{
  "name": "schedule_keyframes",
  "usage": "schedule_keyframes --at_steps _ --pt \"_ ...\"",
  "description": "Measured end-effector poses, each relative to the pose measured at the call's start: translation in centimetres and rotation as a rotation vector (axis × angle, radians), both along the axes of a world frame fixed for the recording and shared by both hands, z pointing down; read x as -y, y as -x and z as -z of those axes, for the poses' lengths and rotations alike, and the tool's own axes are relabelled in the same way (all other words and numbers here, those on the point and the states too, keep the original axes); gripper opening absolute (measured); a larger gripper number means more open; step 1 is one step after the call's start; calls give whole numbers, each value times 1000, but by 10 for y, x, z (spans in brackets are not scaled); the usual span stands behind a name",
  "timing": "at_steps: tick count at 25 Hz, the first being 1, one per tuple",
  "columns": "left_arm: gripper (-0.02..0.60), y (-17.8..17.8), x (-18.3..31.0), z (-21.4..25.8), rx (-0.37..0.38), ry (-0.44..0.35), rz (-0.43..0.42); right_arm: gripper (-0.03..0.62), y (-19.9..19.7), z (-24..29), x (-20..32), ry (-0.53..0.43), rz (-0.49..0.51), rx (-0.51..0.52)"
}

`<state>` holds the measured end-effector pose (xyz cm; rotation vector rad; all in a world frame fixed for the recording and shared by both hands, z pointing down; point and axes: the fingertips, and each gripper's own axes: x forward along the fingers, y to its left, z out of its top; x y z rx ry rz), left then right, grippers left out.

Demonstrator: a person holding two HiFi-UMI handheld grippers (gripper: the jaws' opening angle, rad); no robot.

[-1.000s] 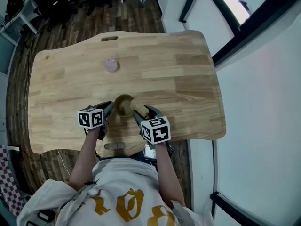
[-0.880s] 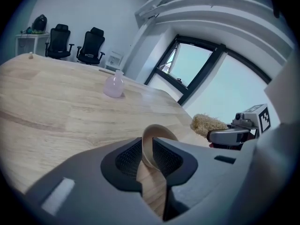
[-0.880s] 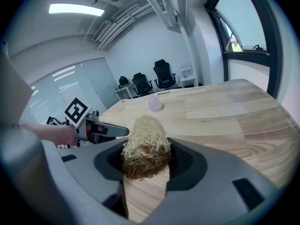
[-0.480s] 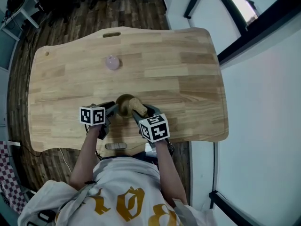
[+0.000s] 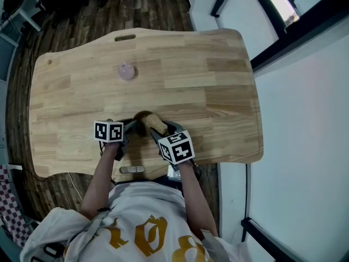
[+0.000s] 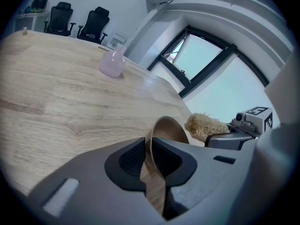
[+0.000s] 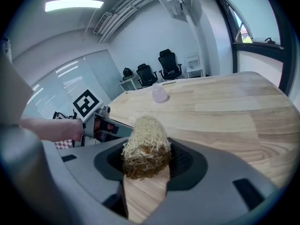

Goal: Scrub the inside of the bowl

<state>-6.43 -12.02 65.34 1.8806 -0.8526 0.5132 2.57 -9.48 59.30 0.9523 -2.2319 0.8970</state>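
A small brown wooden bowl (image 5: 142,122) stands tilted near the table's front edge. Its wall (image 6: 168,131) sits between the pads of my left gripper (image 6: 151,161), whose jaws have just been closing and now press on it. My left gripper (image 5: 131,126) is at the bowl's left. My right gripper (image 5: 162,131) is shut on a straw-coloured fibre scrubber (image 7: 146,144). The scrubber (image 5: 158,123) lies against the bowl's right rim, and in the left gripper view the scrubber (image 6: 205,125) shows just beside the bowl's opening.
A small pink vessel (image 5: 126,71) stands far back on the wooden table (image 5: 207,86), well away from both hands. The table's front edge runs just below the grippers. Office chairs stand on the floor beyond the far edge.
Both grippers have sunk slightly toward the table with the bowl and the scrubber. The scrubber stays at the bowl's right rim.
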Motion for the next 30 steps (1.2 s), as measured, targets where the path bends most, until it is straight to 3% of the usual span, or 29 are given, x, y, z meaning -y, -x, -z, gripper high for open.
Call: schedule_keyframes --at_steps 3,8,14,20,23,27,30 --pt "29 -2 2 4 72 -42 -35 195 2 -2 -2 7 3 -7" --pt "20 -4 7 18 112 -95 -38 195 7 1 -5 6 24 -32" --pt "18 -8 9 32 204 -185 -99 195 4 -1 -7 28 9 -79" --pt "18 -1 6 33 219 -167 -79 195 13 3 -11 -22 53 -110" --pt "18 1 3 32 225 -148 -75 195 23 0 -15 -95 130 -194" --pt "17 5 3 36 241 -153 -83 196 31 0 -14 -232 231 -384" --pt "14 4 1 37 235 -143 -85 198 37 -2 -15 -283 298 -450"
